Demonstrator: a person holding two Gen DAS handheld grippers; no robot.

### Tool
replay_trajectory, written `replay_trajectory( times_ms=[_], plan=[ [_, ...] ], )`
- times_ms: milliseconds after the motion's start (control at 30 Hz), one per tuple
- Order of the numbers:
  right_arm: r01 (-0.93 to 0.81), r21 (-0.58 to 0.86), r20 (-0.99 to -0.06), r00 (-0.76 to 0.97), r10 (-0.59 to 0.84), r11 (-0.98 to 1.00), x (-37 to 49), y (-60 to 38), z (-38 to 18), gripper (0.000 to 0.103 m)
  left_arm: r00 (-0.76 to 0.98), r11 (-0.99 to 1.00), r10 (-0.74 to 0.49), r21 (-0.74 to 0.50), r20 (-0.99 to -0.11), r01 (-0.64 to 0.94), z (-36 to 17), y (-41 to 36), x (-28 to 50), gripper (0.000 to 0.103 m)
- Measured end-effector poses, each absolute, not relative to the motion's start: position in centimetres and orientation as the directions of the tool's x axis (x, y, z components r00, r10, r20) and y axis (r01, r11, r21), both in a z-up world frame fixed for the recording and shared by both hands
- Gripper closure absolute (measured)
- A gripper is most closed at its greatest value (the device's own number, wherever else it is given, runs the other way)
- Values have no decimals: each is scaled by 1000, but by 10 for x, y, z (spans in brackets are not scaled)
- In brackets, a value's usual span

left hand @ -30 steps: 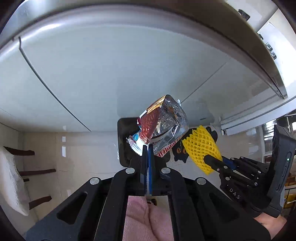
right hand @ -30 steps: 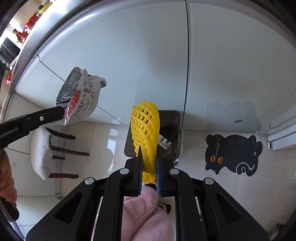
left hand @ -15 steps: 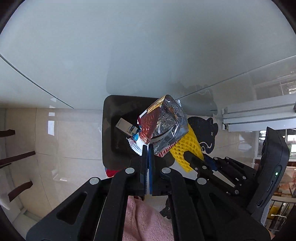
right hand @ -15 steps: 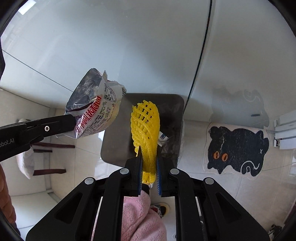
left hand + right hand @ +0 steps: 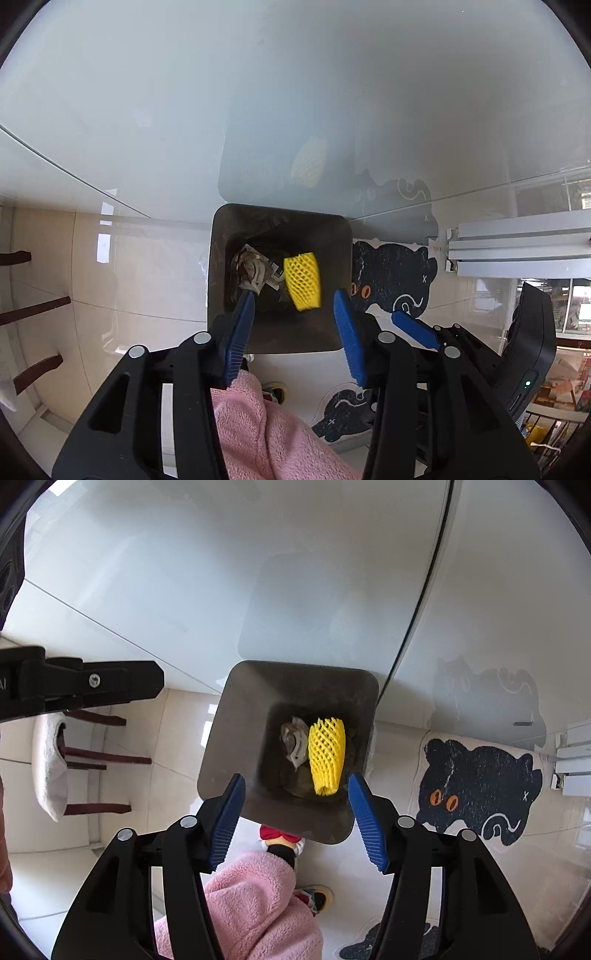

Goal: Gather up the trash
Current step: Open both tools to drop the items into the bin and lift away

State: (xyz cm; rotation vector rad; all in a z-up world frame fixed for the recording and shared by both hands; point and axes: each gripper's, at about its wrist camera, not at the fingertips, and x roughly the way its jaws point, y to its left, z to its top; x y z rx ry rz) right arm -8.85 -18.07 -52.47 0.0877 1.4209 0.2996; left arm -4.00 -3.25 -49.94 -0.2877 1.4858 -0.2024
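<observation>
A dark square trash bin [image 5: 218, 280] [image 5: 236, 738] stands on the floor against a pale cabinet, seen from straight above. Inside it lie a yellow foam fruit net [image 5: 302, 280] [image 5: 327, 755] and a crumpled silver snack wrapper [image 5: 251, 269] [image 5: 293, 742]. My left gripper [image 5: 295, 306] hangs over the bin's mouth, jaws opening, nothing between its blue pads [image 5: 240, 332]. My right gripper [image 5: 295, 790] also hangs above the bin, jaws opening and empty, and its blue fingertip [image 5: 415, 328] shows beside the left one. The left gripper's black finger [image 5: 92, 681] reaches in from the left of the right wrist view.
A black cat-shaped mat [image 5: 391, 277] [image 5: 480, 786] lies on the pale tiled floor right of the bin. A chair with dark legs and a white cushion [image 5: 51, 768] stands left. A pink fleece sleeve [image 5: 266, 432] [image 5: 243, 904] and a slippered foot [image 5: 280, 838] show below the grippers.
Both grippers sank toward the bin, then opened. The snack wrapper dropped out of the left gripper and the yellow net out of the right; both now lie inside the bin.
</observation>
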Motion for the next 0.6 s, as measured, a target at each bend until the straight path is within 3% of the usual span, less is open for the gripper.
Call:
replay_trajectory(
  times_ms=[100, 133, 167, 300, 600],
  plan=[
    [-153, 249, -955, 128, 269, 956, -92, -184, -507, 17, 95, 952, -300, -304, -949, -36, -477, -33, -42, 39],
    [-156, 254, -953, 130, 275, 954, -94, -187, -500, 4, 103, 954, -295, -299, -950, -30, -468, -36, -43, 35],
    [-160, 265, -950, 128, 286, 951, -96, -189, -490, 3, 116, 955, -291, -295, -950, -22, -456, -37, -46, 27],
    [-187, 248, -949, 149, 277, 950, -107, -195, -442, 3, 174, 953, -300, -301, -938, 21, -401, -38, -60, 10],
    [-188, 248, -890, 342, 300, 950, -118, -220, -293, 3, 398, 953, -301, -260, -867, 155, -250, -23, -79, 8]
  ],
)
